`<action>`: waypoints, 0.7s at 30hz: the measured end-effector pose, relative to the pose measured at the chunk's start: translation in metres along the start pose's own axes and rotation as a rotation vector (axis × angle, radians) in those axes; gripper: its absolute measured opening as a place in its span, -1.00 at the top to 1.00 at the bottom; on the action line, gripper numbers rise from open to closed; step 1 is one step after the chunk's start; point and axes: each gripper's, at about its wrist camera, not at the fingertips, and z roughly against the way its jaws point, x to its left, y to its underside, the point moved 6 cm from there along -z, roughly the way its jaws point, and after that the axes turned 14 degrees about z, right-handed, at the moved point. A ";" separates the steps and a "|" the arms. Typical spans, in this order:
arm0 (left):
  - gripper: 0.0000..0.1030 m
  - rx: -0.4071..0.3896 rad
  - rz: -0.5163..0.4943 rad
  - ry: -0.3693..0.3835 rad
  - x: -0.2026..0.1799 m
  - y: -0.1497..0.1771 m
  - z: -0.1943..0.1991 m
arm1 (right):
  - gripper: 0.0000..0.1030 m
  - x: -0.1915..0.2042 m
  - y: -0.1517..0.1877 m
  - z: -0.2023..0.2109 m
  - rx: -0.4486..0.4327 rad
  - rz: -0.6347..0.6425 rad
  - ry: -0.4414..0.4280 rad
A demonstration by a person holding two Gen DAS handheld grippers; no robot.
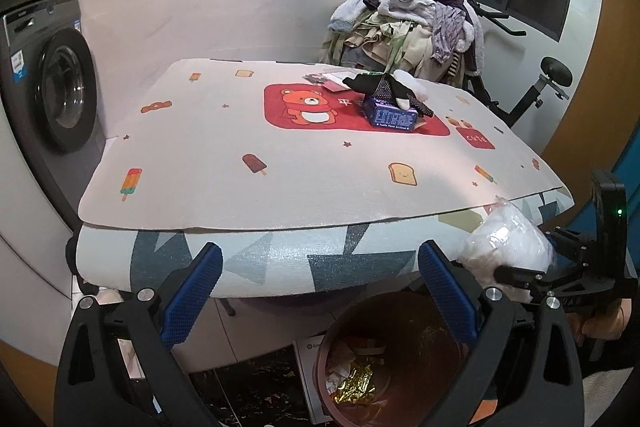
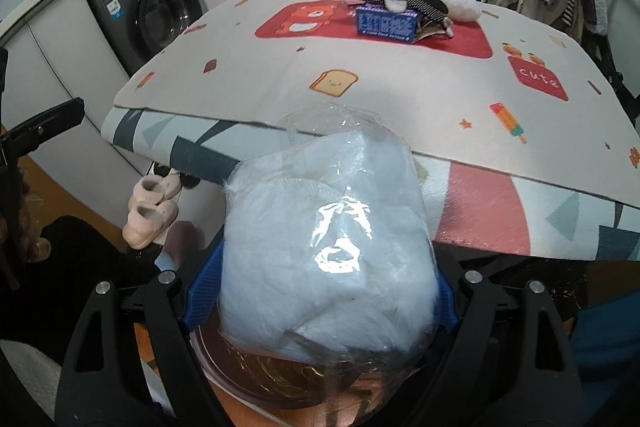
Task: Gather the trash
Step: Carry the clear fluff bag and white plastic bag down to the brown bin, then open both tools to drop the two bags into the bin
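Your right gripper point(image 2: 320, 291) is squeezing a soft white bundle wrapped in clear plastic point(image 2: 328, 247), with a blue pad pressed on each side of it. You hold it right above the round reddish-brown trash bin point(image 1: 384, 367), which sits on the floor just in front of the table. So this looks like the drop-in step. Next you likely need to let go so the bundle falls inside the bin, onto the gold foil and crumpled paper. Your left gripper point(image 1: 320, 291) is wide open and holds nothing. Far behind the bin, on the table's cartoon bear mat point(image 1: 280, 163), sits a small blue box point(image 1: 390, 117). A red patch on the mat says "cute".
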 end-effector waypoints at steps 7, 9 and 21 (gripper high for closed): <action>-0.86 0.006 -0.003 -0.004 0.000 0.002 -0.002 | -0.61 0.009 0.008 -0.011 0.035 0.014 -0.024; -0.86 0.007 -0.004 -0.007 0.001 0.004 -0.003 | -0.61 0.012 0.011 -0.014 0.045 0.017 -0.032; -0.86 0.024 -0.003 -0.009 0.002 0.011 -0.008 | -0.62 0.020 0.018 -0.024 0.087 0.035 -0.047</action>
